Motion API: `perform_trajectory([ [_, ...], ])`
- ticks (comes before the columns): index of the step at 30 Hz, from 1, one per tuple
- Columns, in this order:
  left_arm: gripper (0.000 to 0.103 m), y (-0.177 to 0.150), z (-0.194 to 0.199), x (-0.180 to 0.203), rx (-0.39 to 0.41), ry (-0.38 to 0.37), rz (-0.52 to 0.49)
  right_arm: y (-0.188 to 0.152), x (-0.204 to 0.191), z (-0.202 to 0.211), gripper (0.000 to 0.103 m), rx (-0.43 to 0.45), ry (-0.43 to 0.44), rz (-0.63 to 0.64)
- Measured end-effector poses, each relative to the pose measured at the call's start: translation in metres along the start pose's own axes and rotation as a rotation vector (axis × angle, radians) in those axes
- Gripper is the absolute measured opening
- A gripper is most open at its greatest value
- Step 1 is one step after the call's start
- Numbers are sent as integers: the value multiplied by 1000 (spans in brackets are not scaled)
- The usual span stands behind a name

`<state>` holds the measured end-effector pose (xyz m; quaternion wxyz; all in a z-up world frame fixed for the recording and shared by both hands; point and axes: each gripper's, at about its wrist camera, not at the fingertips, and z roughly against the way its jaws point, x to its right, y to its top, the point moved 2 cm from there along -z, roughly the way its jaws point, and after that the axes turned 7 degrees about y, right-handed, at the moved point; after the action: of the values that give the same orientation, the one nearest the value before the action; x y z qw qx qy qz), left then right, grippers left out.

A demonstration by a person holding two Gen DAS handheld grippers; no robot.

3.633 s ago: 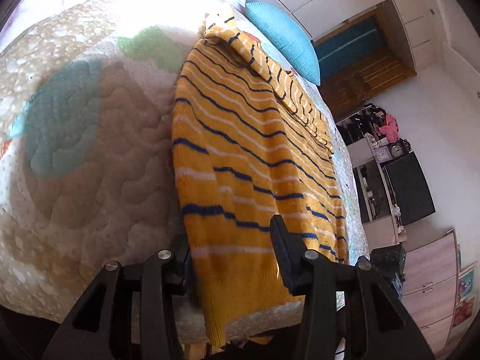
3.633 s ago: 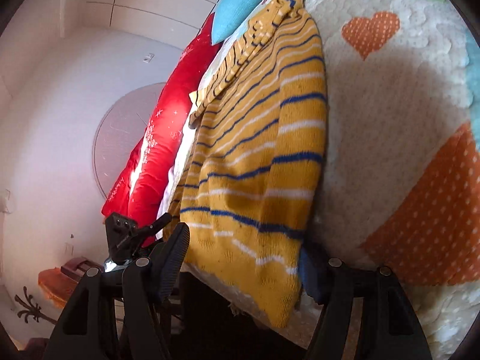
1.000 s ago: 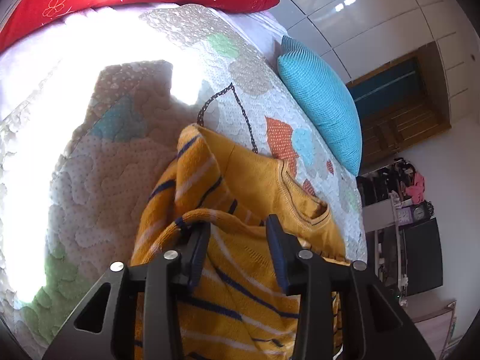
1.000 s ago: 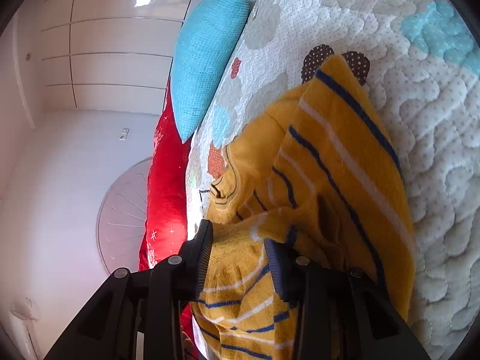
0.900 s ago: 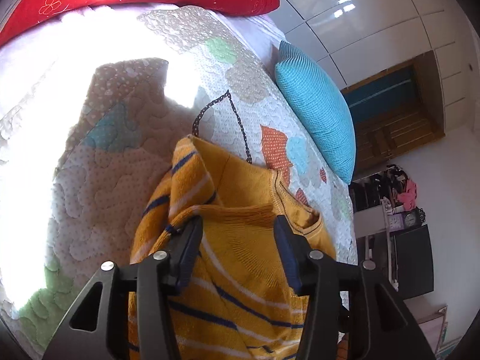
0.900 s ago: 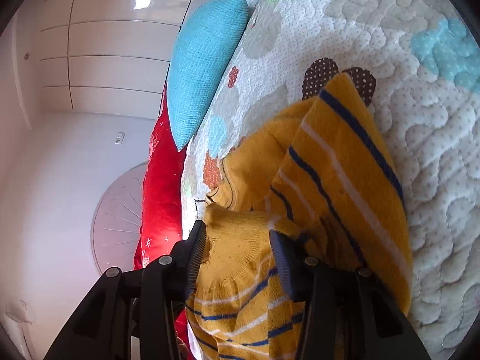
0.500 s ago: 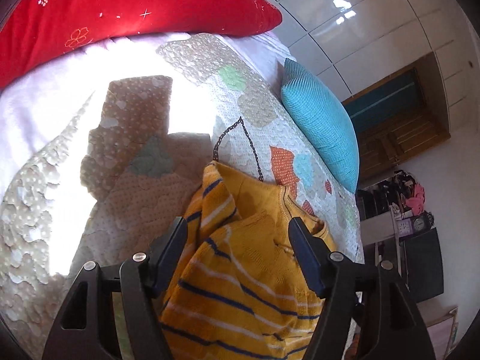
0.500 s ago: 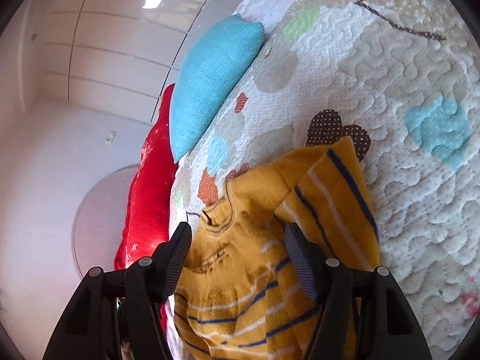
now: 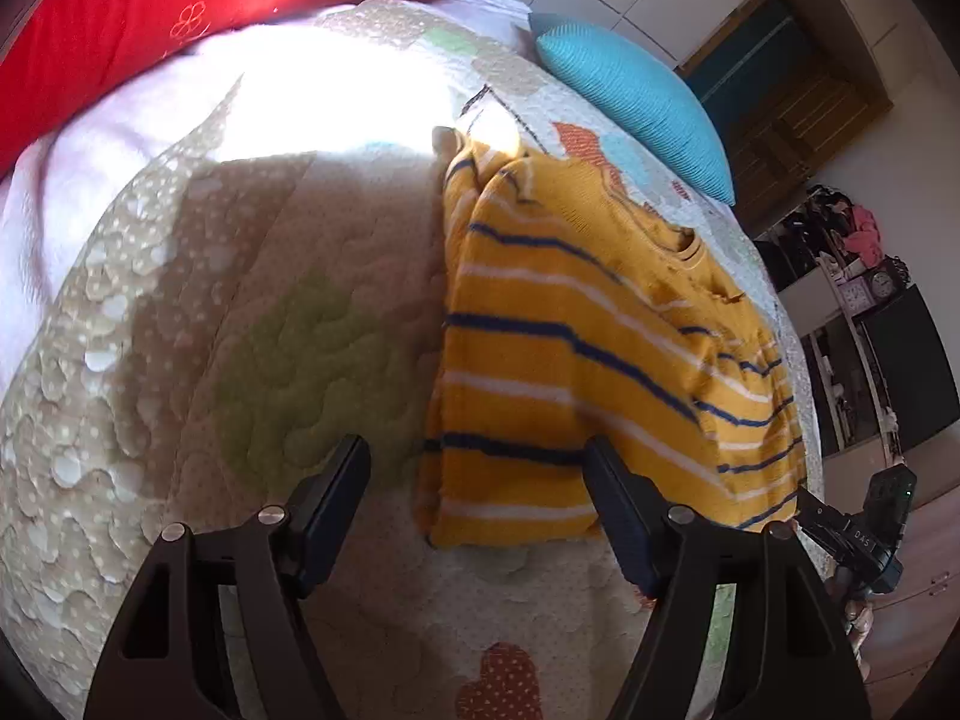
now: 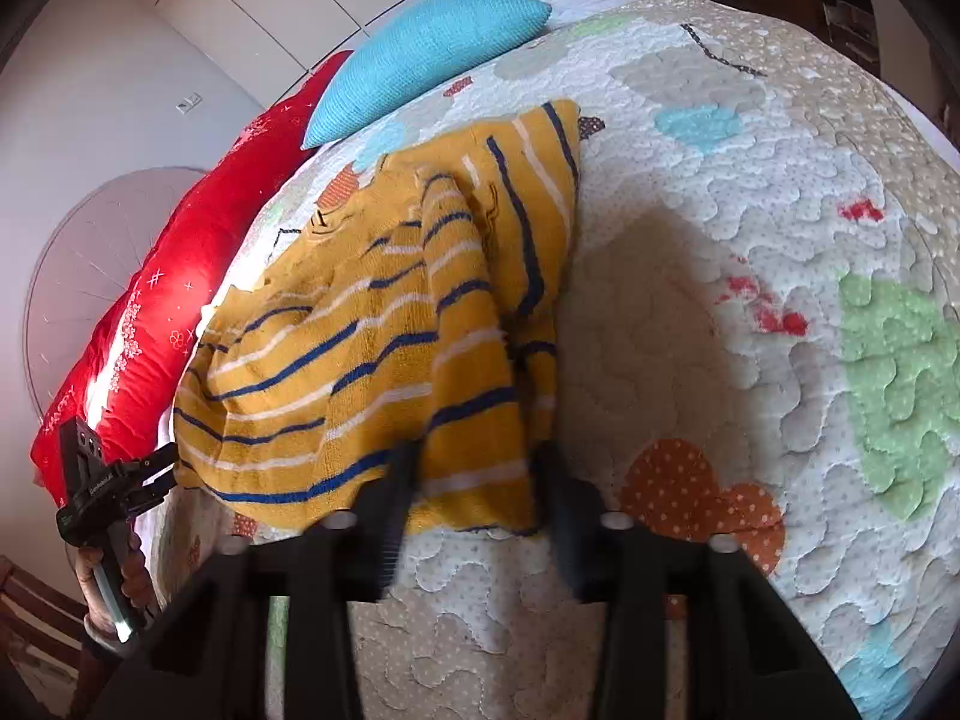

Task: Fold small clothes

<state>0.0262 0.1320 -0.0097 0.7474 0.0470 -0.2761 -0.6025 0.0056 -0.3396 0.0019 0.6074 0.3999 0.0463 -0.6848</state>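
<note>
The quilt [image 9: 180, 330] fills both views, red pillow [image 9: 180, 6] at eleven o'clock and blue pillow [image 9: 630, 90] at one o'clock from the left camera. On it lies the sweater [image 9: 570, 360], folded in half, just ahead of the left gripper [image 9: 477, 501], toward one o'clock. Its long axis runs from the fold near the grippers to the collar, which points at the blue pillow. The left gripper's jaws are spread wide, holding nothing. The right gripper [image 10: 480, 510] is blurred, jaws apart, nothing pinched. Risk, I'd say: the top layer sits rumpled on the right side, so another fold could lock in a lopsided bundle.
</note>
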Motion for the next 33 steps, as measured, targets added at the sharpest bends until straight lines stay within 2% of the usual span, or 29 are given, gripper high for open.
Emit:
perform_trajectory([
  [1, 48, -2, -4, 0, -9, 20, -11, 1, 2, -1, 21, -1, 16, -16],
  [2, 15, -2, -7, 1, -21, 61, -35, 3, 3, 0, 16, 9, 21, -33],
  [3, 7, 1, -7, 2, -34, 100, -54, 6, 6, 3, 13, 19, 8, -48],
  [6, 5, 15, 13, 3, 13, 210, -73, 16, 15, 14, 9, 48, -86, -67],
  [9, 2, 24, 37, 3, 92, 330, -102, 17, 22, 12, 12, 24, -147, -73],
  [10, 2, 24, 43, 1, 99, 328, -96, 16, 23, 11, 14, 18, -148, -75],
  [12, 6, 18, 56, -4, 118, 294, -67, 14, 18, 18, 21, 39, -135, -69],
  [13, 16, 13, 62, -3, 135, 281, -69, 13, 16, 26, 21, 64, -135, -62],
  [14, 38, 7, 69, 0, 163, 281, -79, 13, 11, 35, 21, 96, -143, -49],
  [16, 66, -5, 81, 9, 252, 295, -96, 16, -4, 50, 21, 158, -176, 8],
  [17, 70, -8, 82, 17, 295, 292, -102, 18, -13, 56, 21, 184, -181, 46],
  [19, 72, -16, 81, 34, 351, 277, -122, 22, -35, 60, 22, 230, -183, 112],
  [20, 77, -16, 75, 44, 367, 269, -127, 23, -45, 59, 29, 249, -179, 144],
  [21, 80, -17, 68, 50, 381, 253, -123, 26, -58, 54, 41, 253, -174, 177],
  [22, 84, -19, 62, 53, 394, 233, -110, 27, -69, 47, 44, 243, -181, 209],
  [24, 84, -21, 43, 54, 384, 195, -64, 28, -93, 28, 44, 186, -199, 267],
  [26, 84, -23, 22, 52, 330, 130, -26, 30, -114, 6, 43, 112, -179, 299],
  [28, 84, -27, 7, 46, 305, 120, -5, 29, -135, -18, 31, 62, -145, 332],
  [29, 84, -29, 3, 42, 306, 124, -1, 29, -147, -31, 26, 38, -131, 355],
  [33, 84, -33, 5, 23, 308, 19, 63, 29, -190, -93, 25, -33, -91, 413],
])
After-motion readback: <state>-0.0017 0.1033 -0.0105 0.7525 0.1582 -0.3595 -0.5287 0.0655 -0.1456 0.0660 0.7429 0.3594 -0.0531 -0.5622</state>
